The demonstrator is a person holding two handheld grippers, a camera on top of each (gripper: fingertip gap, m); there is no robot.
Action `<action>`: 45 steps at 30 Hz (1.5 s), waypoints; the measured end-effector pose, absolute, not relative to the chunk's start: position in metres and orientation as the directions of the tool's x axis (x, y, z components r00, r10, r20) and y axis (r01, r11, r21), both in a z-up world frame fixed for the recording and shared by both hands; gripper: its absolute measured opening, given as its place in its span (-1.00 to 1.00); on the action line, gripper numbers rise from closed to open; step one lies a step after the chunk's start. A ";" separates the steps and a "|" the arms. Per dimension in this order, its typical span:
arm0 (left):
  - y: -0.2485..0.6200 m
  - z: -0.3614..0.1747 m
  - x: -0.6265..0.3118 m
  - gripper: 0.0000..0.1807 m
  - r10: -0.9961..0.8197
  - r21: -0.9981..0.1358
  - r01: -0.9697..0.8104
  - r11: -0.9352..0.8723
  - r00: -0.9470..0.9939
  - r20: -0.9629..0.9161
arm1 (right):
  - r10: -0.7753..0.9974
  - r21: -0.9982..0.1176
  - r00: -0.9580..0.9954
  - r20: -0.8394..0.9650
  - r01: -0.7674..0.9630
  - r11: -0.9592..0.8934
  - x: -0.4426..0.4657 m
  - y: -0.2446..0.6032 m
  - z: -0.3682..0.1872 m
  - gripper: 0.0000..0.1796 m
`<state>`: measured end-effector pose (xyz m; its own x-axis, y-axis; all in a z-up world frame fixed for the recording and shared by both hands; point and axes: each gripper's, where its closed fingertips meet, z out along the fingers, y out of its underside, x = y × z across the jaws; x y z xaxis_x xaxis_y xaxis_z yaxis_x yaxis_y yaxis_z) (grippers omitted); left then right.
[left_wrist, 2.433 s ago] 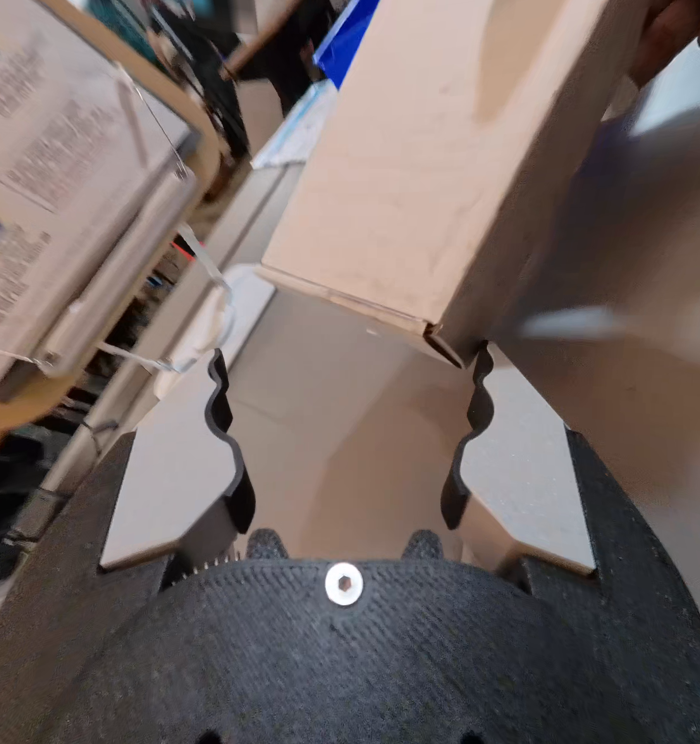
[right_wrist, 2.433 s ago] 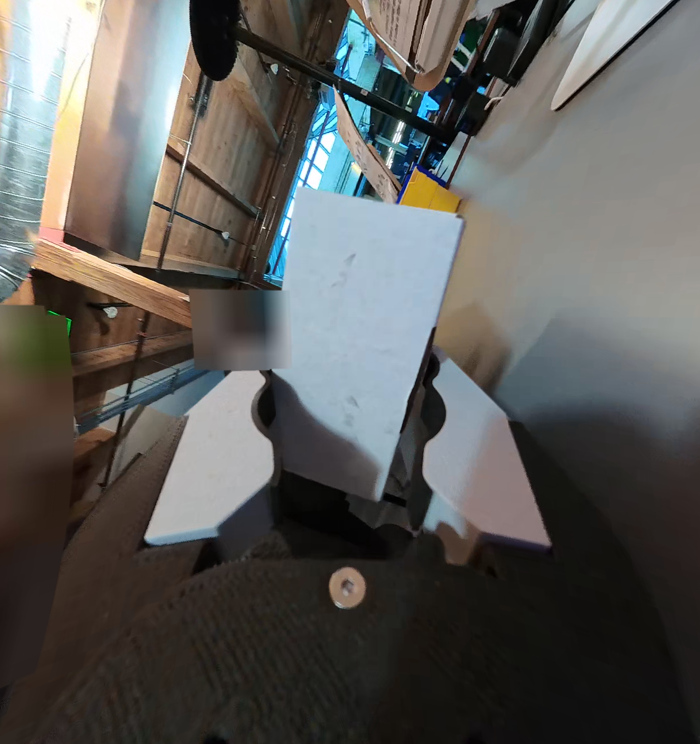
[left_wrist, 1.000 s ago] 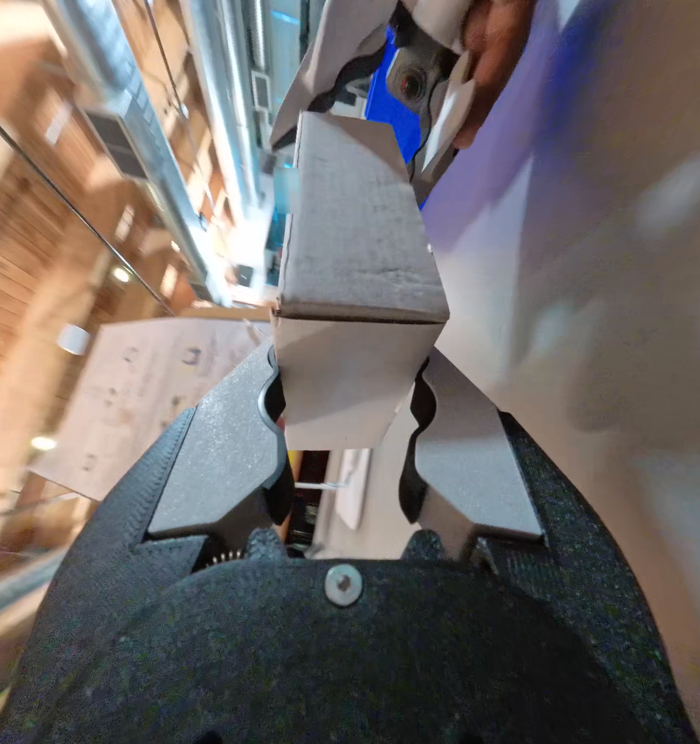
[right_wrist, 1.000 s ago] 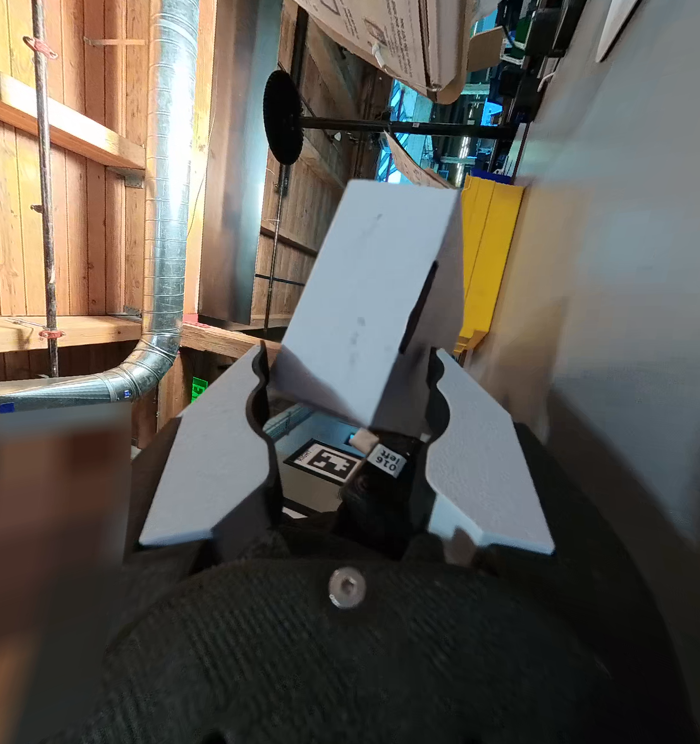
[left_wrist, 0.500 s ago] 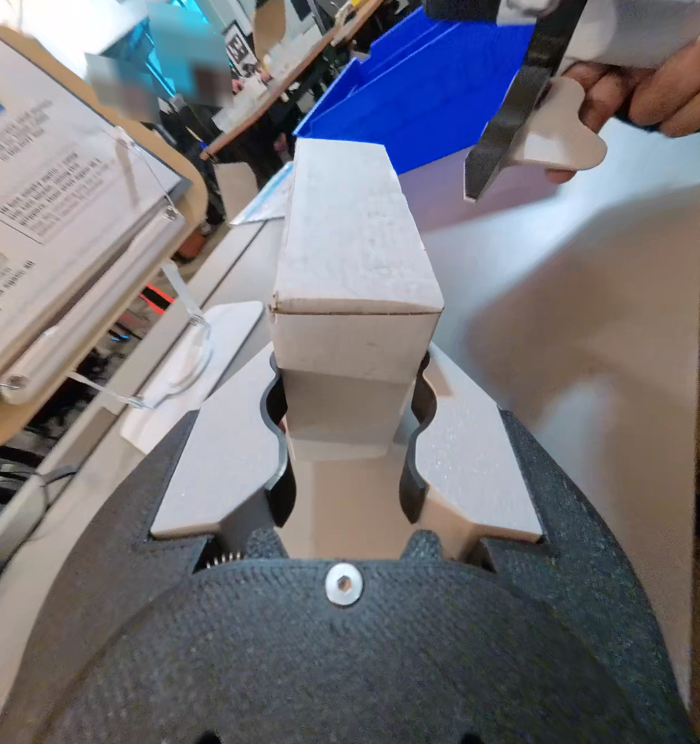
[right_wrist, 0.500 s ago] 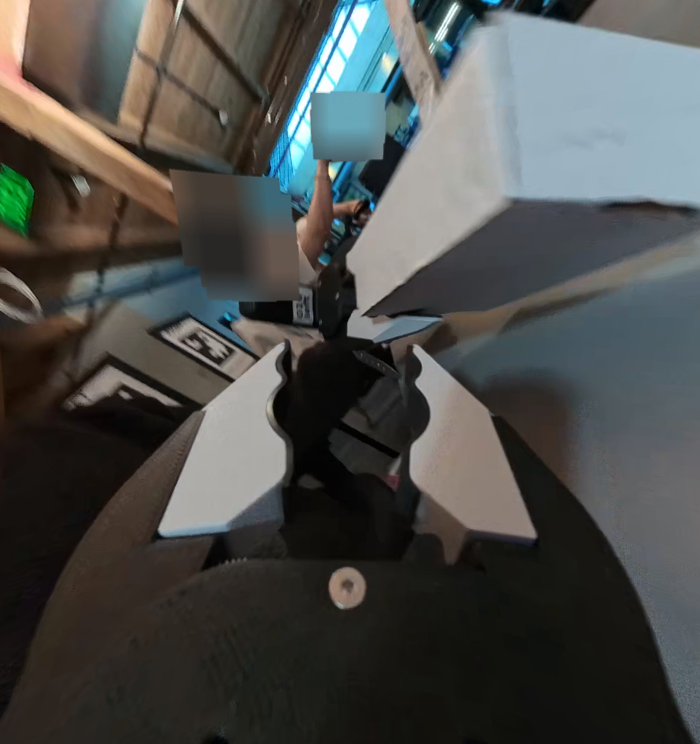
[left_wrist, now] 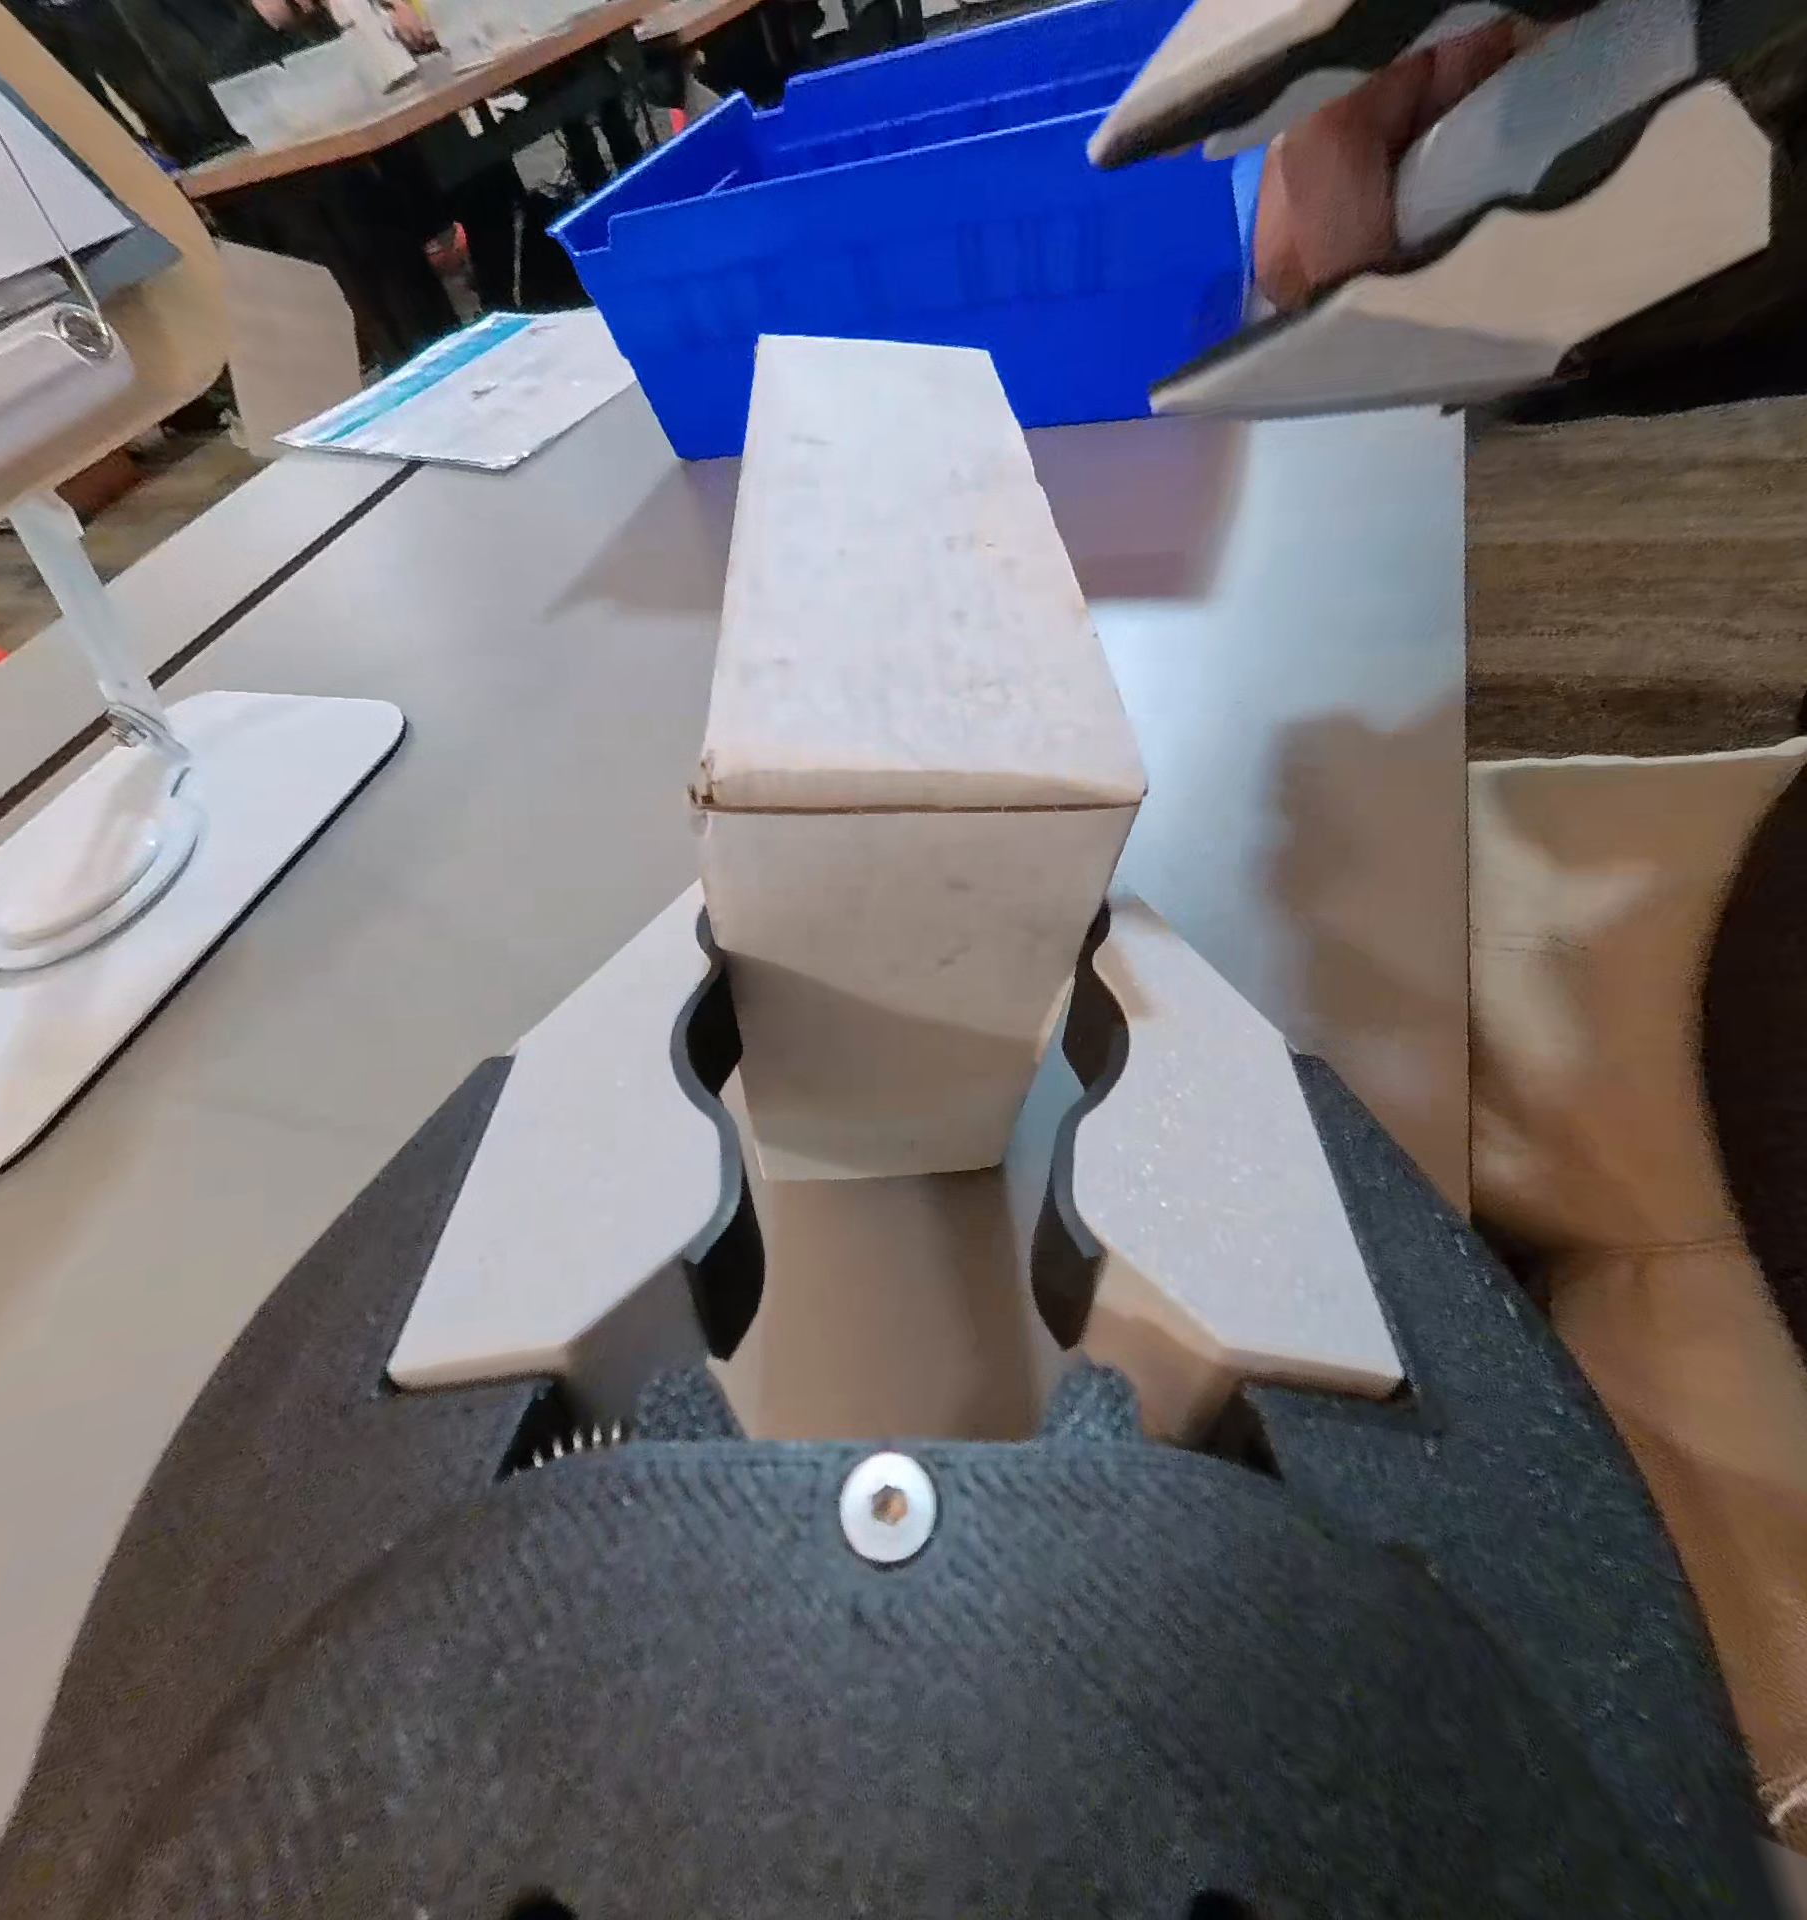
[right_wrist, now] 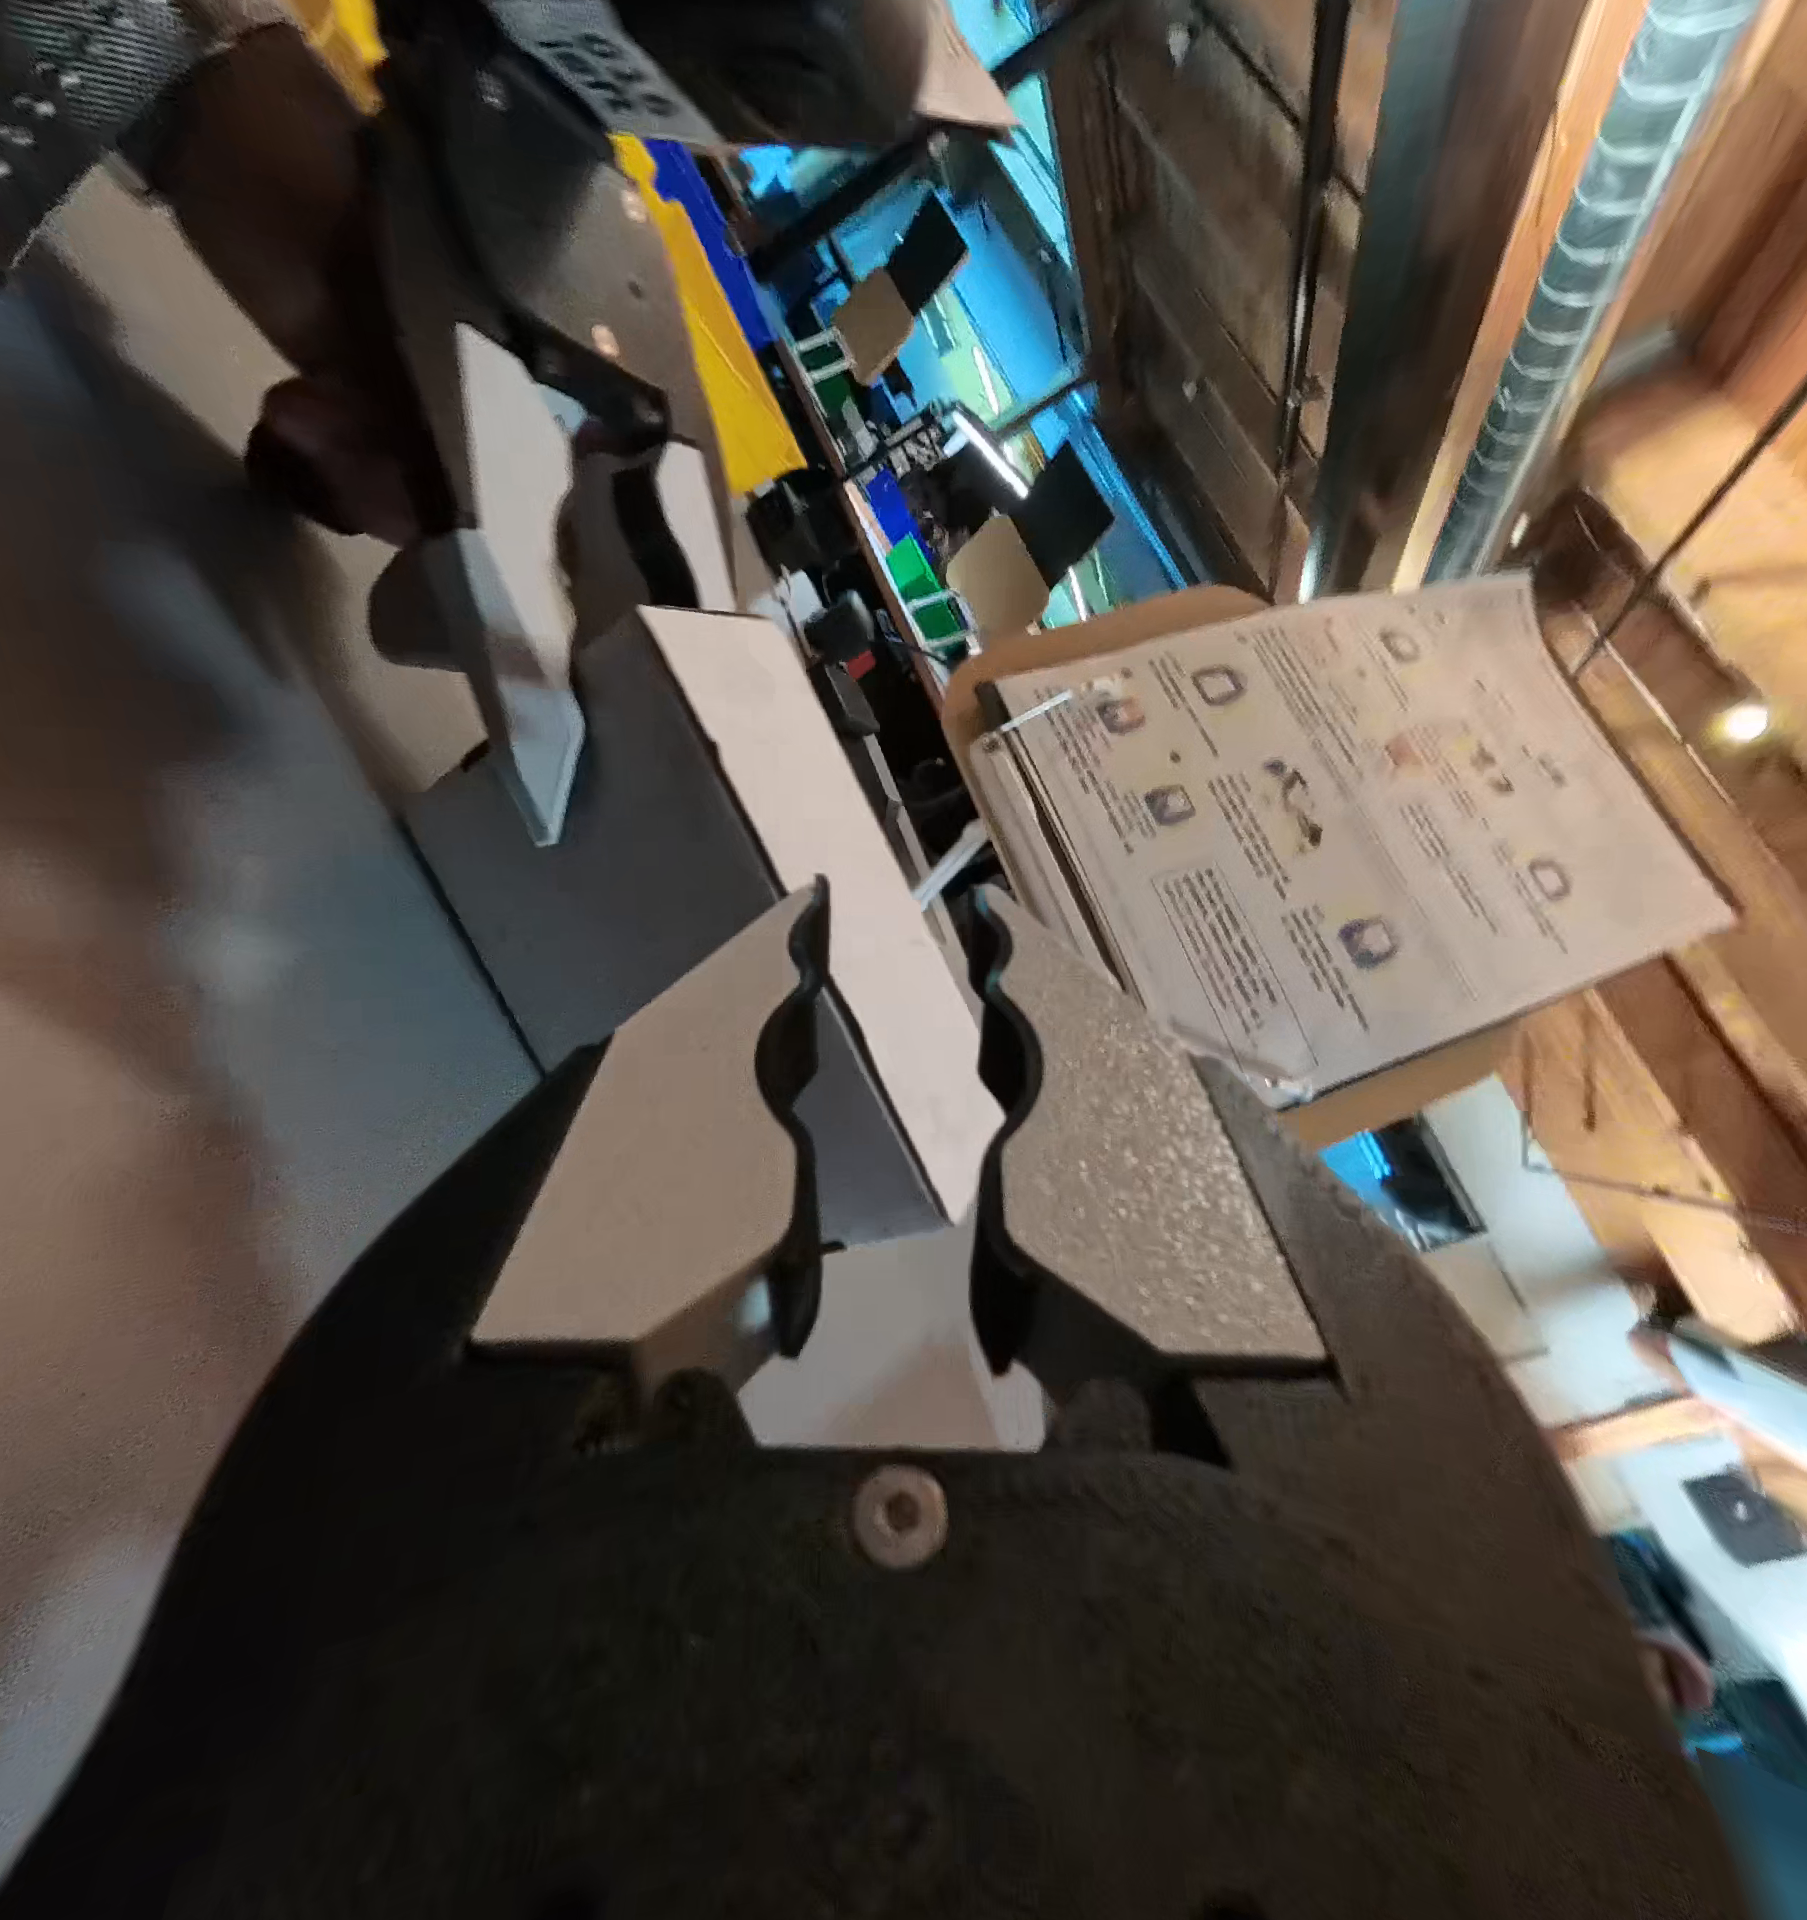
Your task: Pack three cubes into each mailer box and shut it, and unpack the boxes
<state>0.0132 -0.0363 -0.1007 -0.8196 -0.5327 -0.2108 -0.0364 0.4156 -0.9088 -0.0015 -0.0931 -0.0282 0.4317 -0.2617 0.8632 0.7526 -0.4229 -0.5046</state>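
Grey tabletop (left_wrist: 442,748) seen, blue plastic bin (left_wrist: 909,249) at far edge, white stand base (left_wrist: 151,831) at left edge. Long closed white cardboard mailer box (left_wrist: 909,665) clamped at near end by left gripper (left_wrist: 899,1081), far end toward bin. Right gripper (right_wrist: 894,1081) parted around box's far end (right_wrist: 857,935), contact unclear. No cubes visible. Step judged: handling shut box, packing or unpacking not told. Next move: box lowered to tabletop, end flap pinched by right gripper.
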 end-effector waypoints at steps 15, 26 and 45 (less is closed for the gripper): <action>-0.038 -0.104 0.013 -0.31 -0.527 -0.897 -0.036 0.441 -0.819 -0.227 | -0.165 -0.462 0.440 0.883 0.750 -0.474 0.013 -0.083 -0.050 -0.67; -0.038 -0.104 0.013 -0.31 -0.527 -0.895 -0.030 0.446 -0.816 -0.235 | -0.171 -0.437 0.407 0.897 0.760 -0.481 0.013 -0.083 -0.046 -0.65; -0.042 -0.104 0.013 -0.31 -0.524 -0.882 0.004 0.472 -0.803 -0.284 | -0.186 -0.431 0.394 0.900 0.745 -0.509 0.015 -0.091 -0.042 -0.54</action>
